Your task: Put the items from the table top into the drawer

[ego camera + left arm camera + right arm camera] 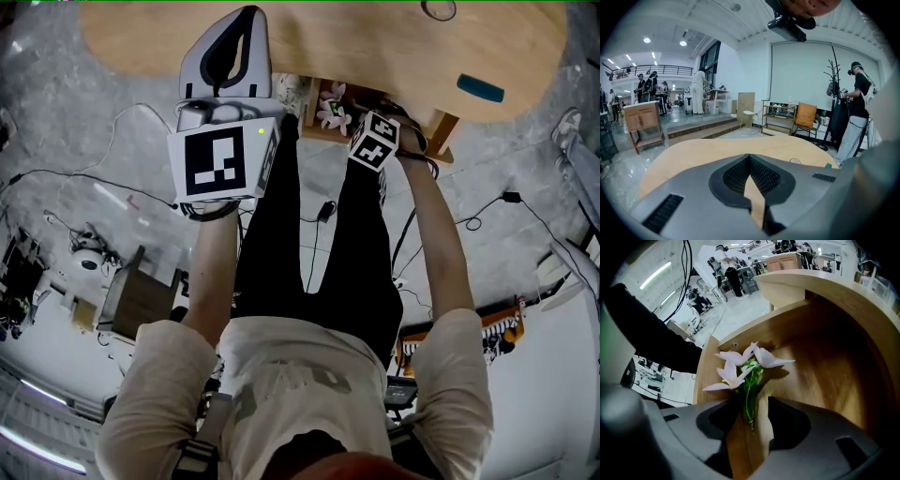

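**Flower in the drawer, jaws parted**

The right gripper (pixel 752 401) has its jaws apart. The flower (pixel 740 366) lies on the drawer (pixel 825 371) floor, its stem loose between them. The left gripper (pixel 750 157), jaws together and empty, hovers over the tabletop (pixel 693 152).

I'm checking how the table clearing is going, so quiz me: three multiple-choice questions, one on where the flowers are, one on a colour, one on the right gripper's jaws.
1. Where are the flowers? A. table top B. drawer C. floor
2. What colour is the small item on the table top? A. teal B. red C. yellow
3. The right gripper's jaws are: A. shut on the stem B. apart round the stem C. shut, empty
Answers: B, they lie on the drawer's bottom; A, teal against pale wood; B, wood shows between jaws and stem.
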{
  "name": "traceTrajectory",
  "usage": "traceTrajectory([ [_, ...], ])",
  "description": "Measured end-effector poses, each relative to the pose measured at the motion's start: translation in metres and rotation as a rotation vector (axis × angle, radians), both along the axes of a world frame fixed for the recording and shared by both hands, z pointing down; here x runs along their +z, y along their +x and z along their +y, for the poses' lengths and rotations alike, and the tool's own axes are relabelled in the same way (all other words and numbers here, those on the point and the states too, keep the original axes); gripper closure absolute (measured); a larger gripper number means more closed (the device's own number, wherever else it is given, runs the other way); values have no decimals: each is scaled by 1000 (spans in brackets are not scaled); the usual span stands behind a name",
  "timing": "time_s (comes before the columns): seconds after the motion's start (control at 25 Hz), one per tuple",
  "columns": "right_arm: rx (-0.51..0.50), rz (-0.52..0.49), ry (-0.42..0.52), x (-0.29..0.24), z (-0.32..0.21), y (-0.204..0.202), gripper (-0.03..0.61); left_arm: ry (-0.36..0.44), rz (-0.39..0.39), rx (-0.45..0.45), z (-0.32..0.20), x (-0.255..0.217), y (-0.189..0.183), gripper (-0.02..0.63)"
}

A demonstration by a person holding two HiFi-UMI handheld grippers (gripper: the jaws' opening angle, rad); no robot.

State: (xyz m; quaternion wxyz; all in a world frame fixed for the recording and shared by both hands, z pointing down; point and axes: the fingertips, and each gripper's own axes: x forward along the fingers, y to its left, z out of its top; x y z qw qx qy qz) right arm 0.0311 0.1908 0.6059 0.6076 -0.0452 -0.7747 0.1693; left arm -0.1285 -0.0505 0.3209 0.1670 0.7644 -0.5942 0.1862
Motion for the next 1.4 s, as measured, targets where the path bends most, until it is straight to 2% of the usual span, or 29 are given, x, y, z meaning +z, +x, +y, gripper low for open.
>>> traceTrajectory([
  [0.28, -24, -23, 5, -12, -2, 4, 383, -3, 13, 0, -1, 1, 5, 607],
  [0.36, -38, -26, 46, -16, -8, 5, 385, -2, 15, 0, -3, 1, 6, 607],
  [0.4, -55, -27, 91, -18, -13, 6, 419, -3, 15, 1, -4, 1, 7, 607],
  [0.44, -74, -30, 141, -20, -19, 7, 545, -3, 14, 4, -4, 1, 8, 607],
  [0.48, -88, -33, 178, -23, -23, 7, 574, -3, 14, 6, -5, 1, 10, 607],
  [0.56, -76, -52, 200, -29, -30, 6, 574, -2, 13, 12, -6, 1, 12, 607],
  [0.68, 65, -147, 223, -61, -53, -7, 574, 0, 13, 18, -7, -1, 16, 607],
  [0.88, 544, -445, 280, -160, -130, -29, 574, 7, 15, 27, -14, -1, 26, 607],
  [0.96, 719, -563, 338, -203, -164, -25, 574, 12, 18, 37, -16, -4, 32, 607],
  [1.04, 847, -673, 428, -243, -194, -18, 574, 20, 24, 46, -18, -7, 38, 607],
  [1.12, 917, -719, 510, -272, -211, -5, 574, 36, 38, 48, -21, -11, 45, 607],
  [1.24, 984, -735, 604, -296, -225, 14, 574, 36, 35, 62, -21, -13, 52, 607],
  [1.4, 990, -740, 632, -299, -228, 21, 574, 46, 39, 88, -21, -14, 63, 607],
])
